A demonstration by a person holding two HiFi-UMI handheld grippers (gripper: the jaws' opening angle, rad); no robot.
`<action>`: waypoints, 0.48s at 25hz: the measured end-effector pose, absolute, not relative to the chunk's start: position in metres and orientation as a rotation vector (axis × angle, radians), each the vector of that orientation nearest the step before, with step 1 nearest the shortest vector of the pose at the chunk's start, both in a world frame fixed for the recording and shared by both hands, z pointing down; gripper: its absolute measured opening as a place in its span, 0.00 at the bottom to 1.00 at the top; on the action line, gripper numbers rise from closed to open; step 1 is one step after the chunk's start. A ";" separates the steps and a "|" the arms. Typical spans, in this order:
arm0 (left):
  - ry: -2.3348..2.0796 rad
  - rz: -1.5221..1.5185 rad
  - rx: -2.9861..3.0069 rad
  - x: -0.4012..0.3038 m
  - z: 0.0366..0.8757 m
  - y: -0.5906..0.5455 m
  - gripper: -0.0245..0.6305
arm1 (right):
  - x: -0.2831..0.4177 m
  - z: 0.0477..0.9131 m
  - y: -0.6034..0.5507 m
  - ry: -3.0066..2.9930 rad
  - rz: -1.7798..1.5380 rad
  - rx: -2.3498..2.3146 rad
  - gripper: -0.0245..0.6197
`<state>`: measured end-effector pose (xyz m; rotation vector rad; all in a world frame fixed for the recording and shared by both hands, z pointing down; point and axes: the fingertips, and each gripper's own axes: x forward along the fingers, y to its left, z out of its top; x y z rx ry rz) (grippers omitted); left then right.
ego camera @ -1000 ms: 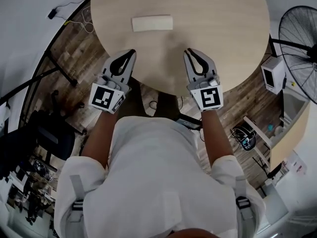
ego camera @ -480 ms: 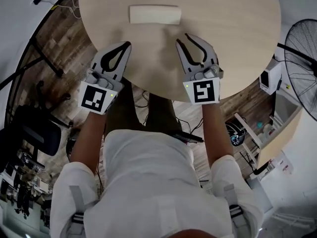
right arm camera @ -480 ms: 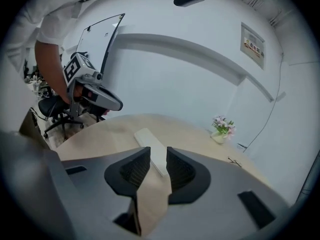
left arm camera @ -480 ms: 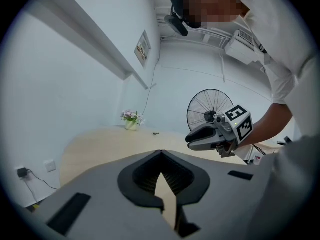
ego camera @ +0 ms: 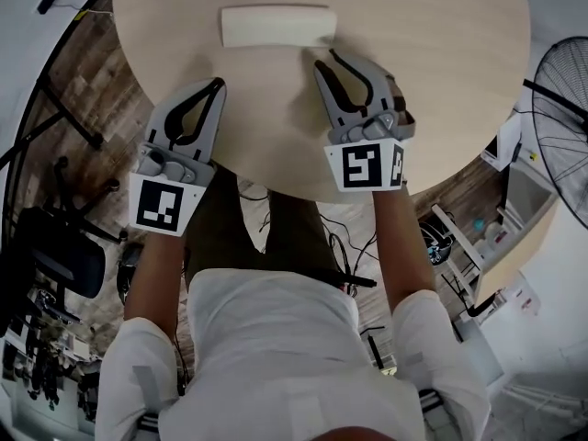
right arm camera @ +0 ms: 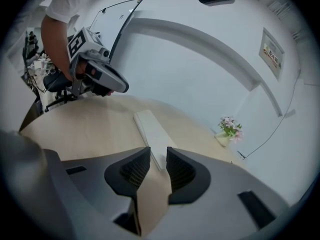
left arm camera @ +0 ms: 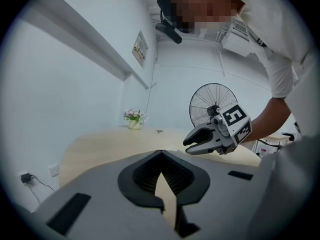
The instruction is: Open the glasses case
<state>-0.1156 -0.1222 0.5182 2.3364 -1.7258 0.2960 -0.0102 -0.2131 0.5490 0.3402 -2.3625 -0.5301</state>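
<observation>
Head view shows the glasses case [ego camera: 276, 26], a pale closed oblong, lying flat and crosswise on the table just ahead of the right gripper [ego camera: 326, 58]. Its right end is nearest that gripper's tips. In the right gripper view the jaws stand a little apart with nothing between them. The near end of the case shows through the gap, just past the tips, and I cannot tell whether they touch it. The left gripper [ego camera: 218, 83] is off to the left of the right one, with the case ahead of it and to its right. Its tips are pressed together on nothing, over the near part of the table, and its body hangs out past the rim.

The table [ego camera: 441, 81] is round, of light wood, and bare around the case. Ahead of the grippers at the table's far edge stands a small flower pot [right arm camera: 229, 129]. Below the rim is a dark plank floor [ego camera: 64, 108] with cables [ego camera: 344, 246] near the person's feet. A standing fan [ego camera: 562, 99] is to the right of the right gripper, and a black chair [ego camera: 69, 255] is behind and left of the left one. The walls are white, with a long ledge [right arm camera: 215, 54] and a framed notice [right arm camera: 272, 54].
</observation>
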 end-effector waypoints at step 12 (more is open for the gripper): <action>-1.736 0.183 2.337 -0.116 0.517 -0.129 0.06 | -0.014 0.572 -0.225 -2.254 -0.671 0.299 0.20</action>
